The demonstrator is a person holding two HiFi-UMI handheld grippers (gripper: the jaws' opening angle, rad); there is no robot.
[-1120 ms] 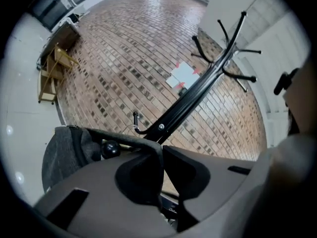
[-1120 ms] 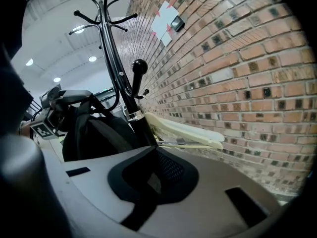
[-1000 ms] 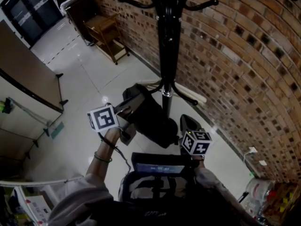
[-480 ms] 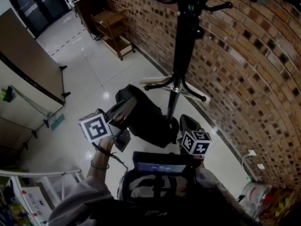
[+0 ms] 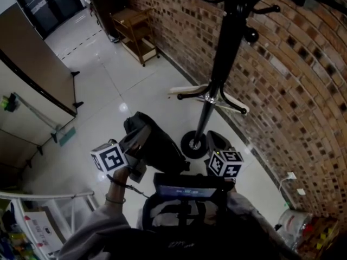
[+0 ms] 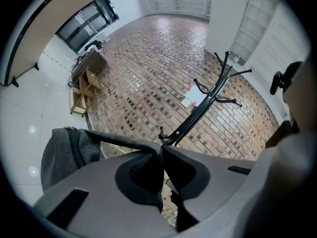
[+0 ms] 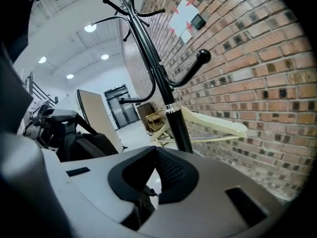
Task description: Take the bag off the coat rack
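The red-brown brick wall (image 5: 282,91) fills the right of my head view. The tall black metal coat rack (image 5: 217,75) stands just in front of it. The dark grey fabric bag (image 5: 157,145) hangs clear of the rack, near its foot, above the pale tiled floor (image 5: 108,91). My left gripper (image 6: 161,150) is clamped on the bag's strap. My right gripper (image 7: 156,155) seems pressed together on nothing, apart from the bag.

coat rack (image 5: 217,85) top hooks cut off by head view's upper edge, near end of bag (image 5: 157,145) hidden behind left gripper (image 5: 137,138), bag's lower half blocked by gripper body in left gripper view, wall notice (image 7: 182,16) print too small to read
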